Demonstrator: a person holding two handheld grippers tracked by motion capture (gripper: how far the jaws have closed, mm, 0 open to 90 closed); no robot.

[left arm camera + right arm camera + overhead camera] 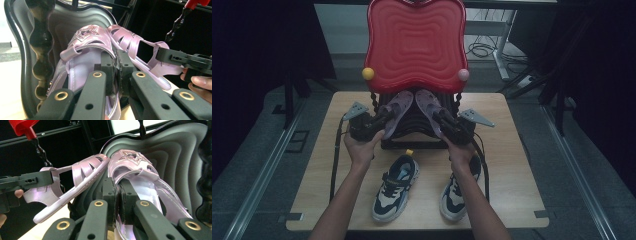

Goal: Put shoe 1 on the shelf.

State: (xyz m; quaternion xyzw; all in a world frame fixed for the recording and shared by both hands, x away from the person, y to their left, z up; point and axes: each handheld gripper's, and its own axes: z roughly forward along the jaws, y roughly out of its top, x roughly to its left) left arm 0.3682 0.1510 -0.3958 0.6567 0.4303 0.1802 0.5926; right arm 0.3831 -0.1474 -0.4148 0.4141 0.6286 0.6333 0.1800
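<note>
Two lilac sandals lie side by side, toes pointing into a black rack (414,131) under a red wavy top (414,45). My left gripper (384,118) is shut on the left sandal (398,104). In the left gripper view its jaws pinch the rim of that star-trimmed sandal (87,37). My right gripper (438,116) is shut on the right sandal (426,101), and the right gripper view shows its jaws clamped on that sandal's (130,160) edge. Each gripper view also shows the other sandal (130,42) (85,172), gripped at its heel strap by the other gripper (175,58) (30,180).
A pair of dark blue and white sneakers (394,187) (457,192) stands on the wooden table (512,165) in front of the rack, between my forearms. A yellow knob (368,73) and a pink knob (463,75) sit at the red top's lower corners. Dark floor surrounds the table.
</note>
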